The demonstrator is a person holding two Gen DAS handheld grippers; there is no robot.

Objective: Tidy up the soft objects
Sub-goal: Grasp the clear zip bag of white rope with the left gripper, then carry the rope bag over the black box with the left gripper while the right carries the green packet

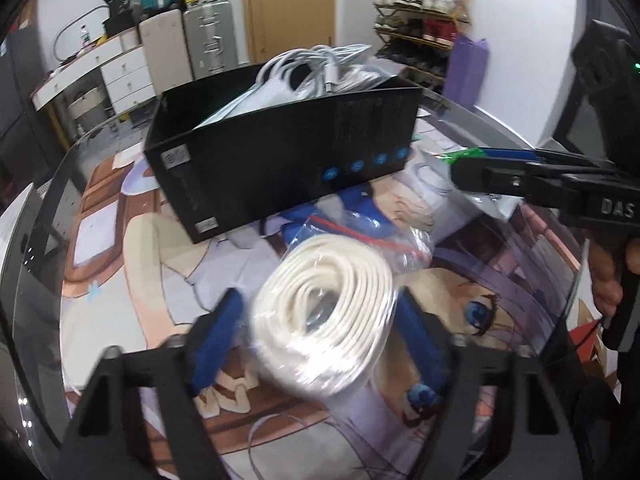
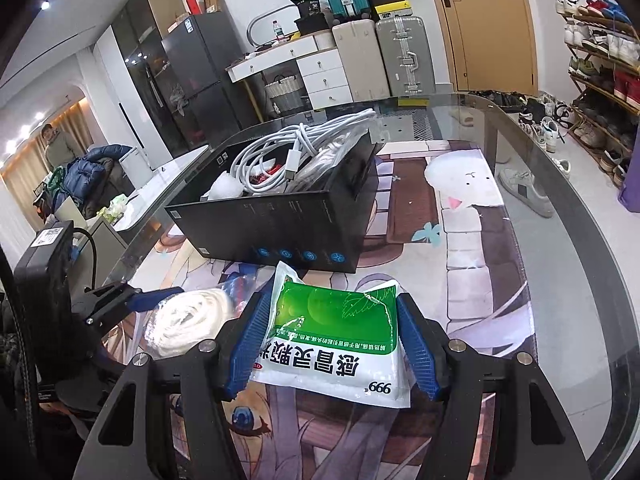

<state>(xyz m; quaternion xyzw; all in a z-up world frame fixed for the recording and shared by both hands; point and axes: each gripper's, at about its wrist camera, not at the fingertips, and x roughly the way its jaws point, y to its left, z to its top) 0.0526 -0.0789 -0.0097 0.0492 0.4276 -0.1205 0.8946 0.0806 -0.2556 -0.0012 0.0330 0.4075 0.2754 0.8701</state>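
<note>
A black box [image 1: 280,160] [image 2: 280,216] stands on the glass table and holds white cables [image 2: 292,148]. My left gripper [image 1: 320,312] is shut on a bagged coil of white cable [image 1: 324,316], held just above the table in front of the box; the coil also shows in the right wrist view [image 2: 188,320]. My right gripper [image 2: 330,328] is shut on a green and white medicine pouch [image 2: 336,332], also held in front of the box. The right gripper shows from the side in the left wrist view [image 1: 472,168].
The table [image 2: 560,240] is covered by a printed anime mat [image 2: 472,240]. A clear bag with blue and red parts [image 1: 360,220] lies between the coil and the box. Suitcases, drawers, a door and a shoe rack [image 2: 600,60] stand behind.
</note>
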